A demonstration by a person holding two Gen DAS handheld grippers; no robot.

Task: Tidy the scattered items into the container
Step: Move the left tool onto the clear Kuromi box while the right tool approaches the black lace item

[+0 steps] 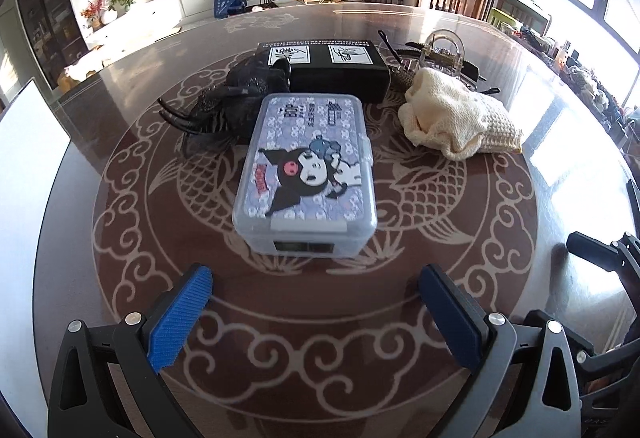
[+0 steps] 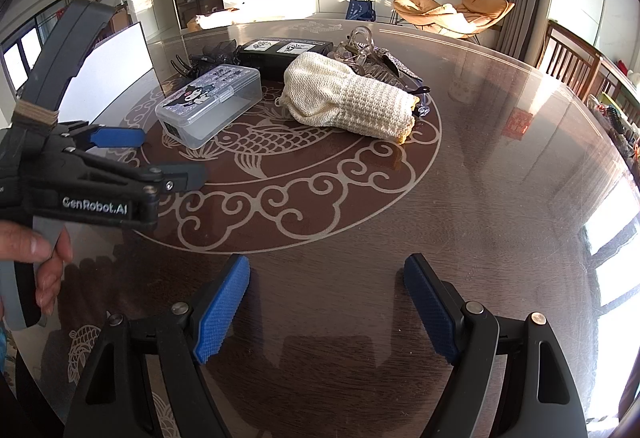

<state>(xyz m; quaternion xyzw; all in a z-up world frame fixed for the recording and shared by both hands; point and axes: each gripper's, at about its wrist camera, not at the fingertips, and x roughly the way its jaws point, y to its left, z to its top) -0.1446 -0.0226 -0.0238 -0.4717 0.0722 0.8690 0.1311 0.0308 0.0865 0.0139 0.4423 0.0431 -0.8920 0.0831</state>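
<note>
A clear plastic box [image 1: 304, 173] with a cartoon lid, shut, stands mid-table just beyond my left gripper [image 1: 316, 298], which is open and holds nothing. Behind the plastic box lies a black box [image 1: 332, 69]. Black hair clips and accessories [image 1: 216, 109] lie to its left, a cream knitted cloth [image 1: 456, 117] and a clear claw clip [image 1: 444, 49] to its right. In the right wrist view my right gripper [image 2: 326, 302] is open over bare table, well short of the cloth [image 2: 348, 97]. The left gripper [image 2: 168, 155] points at the plastic box [image 2: 212, 101].
The round table [image 2: 500, 177] has a glossy glass top with a fish pattern. A white panel [image 2: 108, 69] stands at its left edge, wooden chairs [image 2: 572, 57] at the right. A person's hand [image 2: 44, 258] grips the left tool's handle.
</note>
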